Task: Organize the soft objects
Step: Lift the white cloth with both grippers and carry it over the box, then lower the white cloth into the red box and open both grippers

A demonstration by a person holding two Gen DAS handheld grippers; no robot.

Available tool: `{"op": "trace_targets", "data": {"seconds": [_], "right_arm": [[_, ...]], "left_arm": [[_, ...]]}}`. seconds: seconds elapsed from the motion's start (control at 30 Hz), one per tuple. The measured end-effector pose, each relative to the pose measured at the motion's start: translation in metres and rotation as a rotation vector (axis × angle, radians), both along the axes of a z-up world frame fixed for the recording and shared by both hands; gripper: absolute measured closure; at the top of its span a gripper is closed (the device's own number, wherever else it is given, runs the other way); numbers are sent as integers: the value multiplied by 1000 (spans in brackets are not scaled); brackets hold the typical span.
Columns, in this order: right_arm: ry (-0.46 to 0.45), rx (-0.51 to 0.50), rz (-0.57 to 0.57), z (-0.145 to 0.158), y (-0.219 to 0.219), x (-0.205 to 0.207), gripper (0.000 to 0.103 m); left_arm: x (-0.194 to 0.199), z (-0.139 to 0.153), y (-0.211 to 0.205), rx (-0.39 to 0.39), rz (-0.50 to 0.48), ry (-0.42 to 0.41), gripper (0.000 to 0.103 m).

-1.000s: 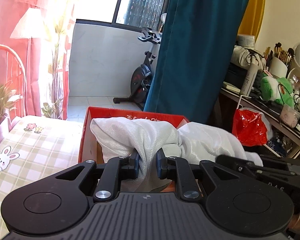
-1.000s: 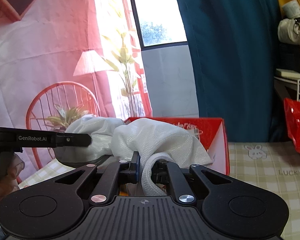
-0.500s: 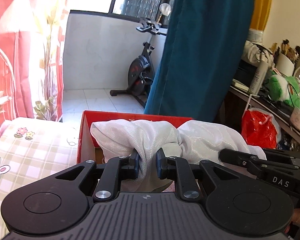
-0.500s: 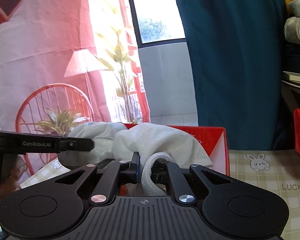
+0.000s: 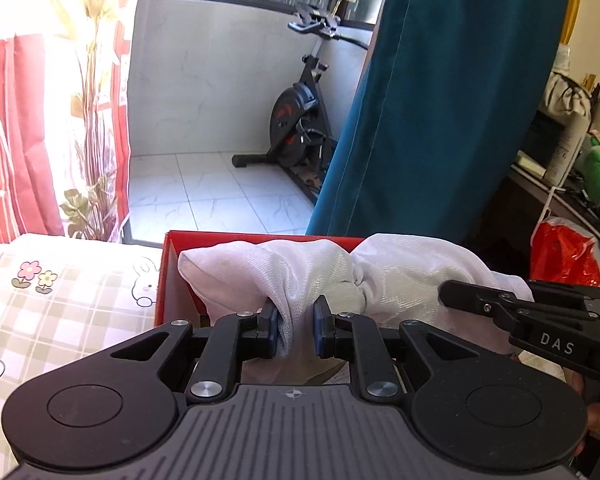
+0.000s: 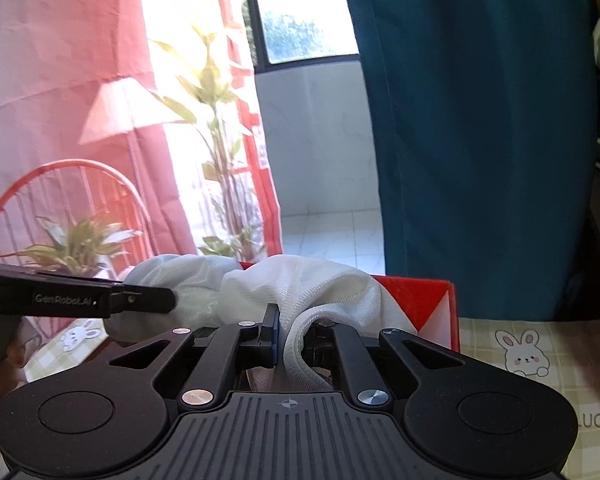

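1. The left hand-held gripper point(image 5: 296, 330) is pinching a bunched fold of the white cloth point(image 5: 300, 272), its jaws nearly together with only the fabric between the blue pads.
2. The right hand-held gripper point(image 6: 294, 338) is clamping another fold of the same white cloth point(image 6: 300, 288); a thick rolled edge is spilling out between its jaws toward the camera.
3. The cloth is hanging between the two grippers as a crumpled bundle, directly in front of and partly over the open red box point(image 5: 172, 276), which is standing on the checked tabletop point(image 5: 60, 312) with its rabbit print.
4. The step in hand appears to be the carry: both grippers are bringing the bundle to the box so it can be stowed.
5. Whether the underside of the cloth is already touching the box rim or floor is hard to say, since the gripper bodies are hiding that area.
6. The next move is probably calling for both hands to lower together until the bulk is sitting inside the red walls, then for the jaws to part so the fabric is dropping free.
7. Loose edges are likely to drape over the rim, so tucking may be needed.
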State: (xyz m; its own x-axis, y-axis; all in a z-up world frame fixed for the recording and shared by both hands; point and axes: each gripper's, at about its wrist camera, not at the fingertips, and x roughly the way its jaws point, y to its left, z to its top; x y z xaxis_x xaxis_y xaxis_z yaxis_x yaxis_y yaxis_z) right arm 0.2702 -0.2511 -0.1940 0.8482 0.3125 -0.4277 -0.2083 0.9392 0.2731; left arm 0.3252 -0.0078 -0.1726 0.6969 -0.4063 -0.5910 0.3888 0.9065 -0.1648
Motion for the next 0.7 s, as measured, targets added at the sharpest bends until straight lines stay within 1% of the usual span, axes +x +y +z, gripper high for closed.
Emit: {"op": "trace_targets", "data": {"seconds": [0.17,0.3,0.33,0.37,0.4,0.43,0.47,0.5,0.53,0.57,0.6,0.7], "right_arm": [[75,30,-30,-17,-4,23,96],[113,47,-69,-24,-6,34,96],[124,48,-84,-26,-6,37,96],[135,48,-97,-29,-6,40,96],[145,48,-107,-32,-7,42,96],[158,43,-116,-35,-6,45,96],[170,36,-123,-37,-6,48,96],[182,29,-127,-39,-6,49,95],[188,24,-133,-41,-6,50,91],[186,17,-139,-41,-6,50,84],[179,11,-137,-41,-6,50,82],[167,-10,-134,-37,-4,48,79]], "left_arm": [[20,-10,-6,1,2,46,84],[29,-18,-13,38,-11,69,81],[32,-20,-14,42,-14,76,78],[34,-21,-15,40,-16,82,70],[35,-22,-15,34,-18,86,64],[36,-23,-14,24,-24,89,56],[36,-23,-14,15,-32,87,52],[36,-23,-13,14,-33,82,51],[36,-23,-12,17,-31,78,51],[36,-23,-12,16,-31,74,50],[35,-22,-11,11,-34,69,50],[31,-19,-11,13,-35,51,47]]}}
